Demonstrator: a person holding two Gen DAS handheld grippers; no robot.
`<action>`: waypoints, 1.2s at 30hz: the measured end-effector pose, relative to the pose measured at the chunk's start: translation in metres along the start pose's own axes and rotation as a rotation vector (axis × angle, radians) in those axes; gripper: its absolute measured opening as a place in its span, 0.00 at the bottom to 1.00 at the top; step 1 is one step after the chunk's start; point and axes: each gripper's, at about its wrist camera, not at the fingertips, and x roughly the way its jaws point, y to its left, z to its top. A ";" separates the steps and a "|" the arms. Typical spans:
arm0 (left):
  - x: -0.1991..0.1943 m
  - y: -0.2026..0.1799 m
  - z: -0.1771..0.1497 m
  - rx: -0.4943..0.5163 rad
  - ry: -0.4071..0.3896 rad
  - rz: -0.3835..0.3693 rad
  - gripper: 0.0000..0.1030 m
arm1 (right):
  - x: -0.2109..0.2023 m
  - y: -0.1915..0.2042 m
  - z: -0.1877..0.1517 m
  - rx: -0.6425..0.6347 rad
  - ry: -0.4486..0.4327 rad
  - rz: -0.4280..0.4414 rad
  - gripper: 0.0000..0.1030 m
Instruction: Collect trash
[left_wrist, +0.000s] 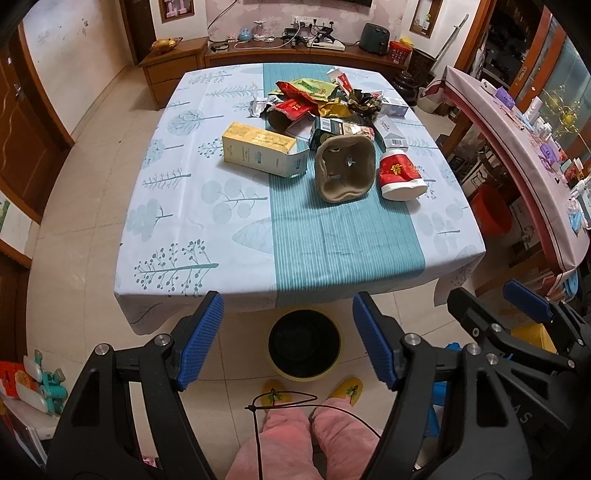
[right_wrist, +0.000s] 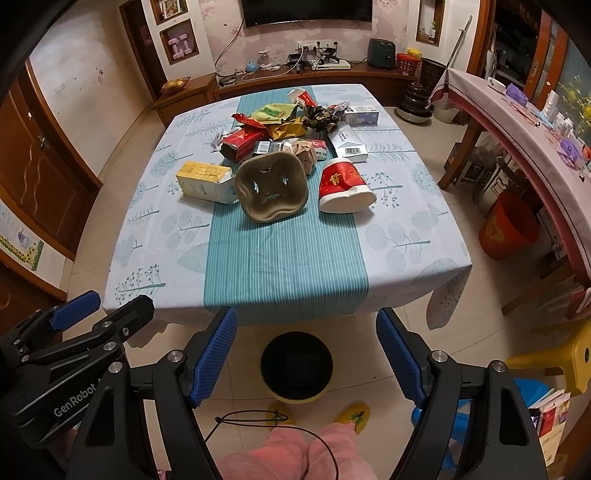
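Lying on its side, red paper cup (right_wrist: 345, 184) beside crumpled brown cup carrier (right_wrist: 273, 188).

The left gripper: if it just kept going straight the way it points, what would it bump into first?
Probably the tablecloth near the table's front edge; the left gripper is open and short of it. Depth is unclear.

I'm standing in a home's living-dining room — a table under a leaf-print tablecloth (left_wrist: 177, 206), a wall-mounted television (right_wrist: 306, 13), a low wooden sideboard (right_wrist: 280, 83) strewn with chargers and small appliances, framed pictures (right_wrist: 180, 41), tiled floor — and my own yellow slippers (left_wrist: 347, 386).
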 end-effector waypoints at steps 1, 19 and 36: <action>0.000 0.001 0.000 0.000 0.001 -0.002 0.67 | 0.000 -0.001 0.000 -0.001 0.001 0.000 0.78; 0.002 0.003 0.002 0.017 0.018 0.001 0.67 | -0.003 0.005 -0.002 0.003 -0.002 0.001 0.78; 0.012 0.009 0.009 0.040 0.030 -0.036 0.67 | 0.002 0.005 -0.003 0.041 0.008 -0.006 0.78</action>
